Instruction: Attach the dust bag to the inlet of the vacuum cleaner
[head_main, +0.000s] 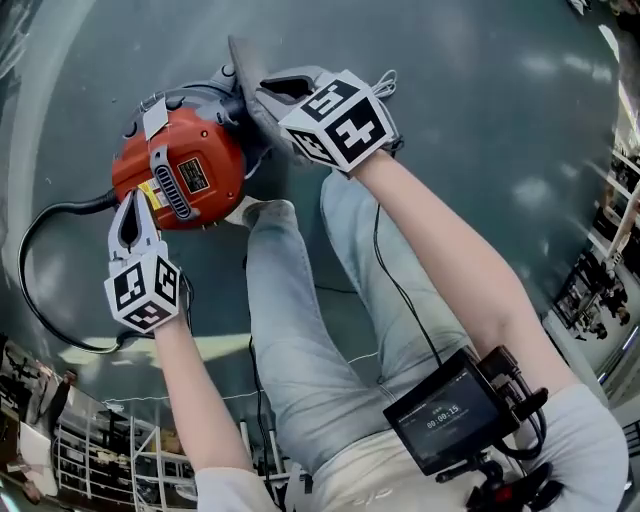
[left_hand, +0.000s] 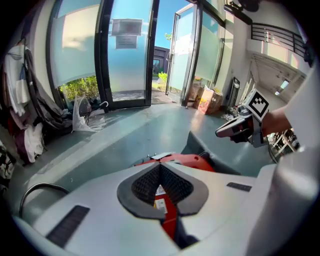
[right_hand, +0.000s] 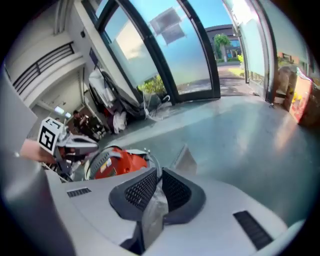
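Observation:
A red vacuum cleaner (head_main: 190, 165) lies on the grey-green floor, and it also shows in the left gripper view (left_hand: 192, 161) and the right gripper view (right_hand: 122, 162). My left gripper (head_main: 132, 205) hangs just over its near side, jaws shut (left_hand: 160, 167) with nothing between them. My right gripper (head_main: 270, 95) is at the vacuum's far right side, shut (right_hand: 159, 177) on a flat grey dust bag (head_main: 245, 65). A fold of the bag (right_hand: 152, 212) runs between the pads, and its free end (right_hand: 186, 159) sticks out beyond them.
A black cable (head_main: 30, 290) loops from the vacuum across the floor at left. The person's legs in jeans (head_main: 300, 320) stand right behind the vacuum. A small screen (head_main: 450, 410) hangs at the waist. Glass doors (left_hand: 125, 55) and piled bags (left_hand: 82, 115) lie further off.

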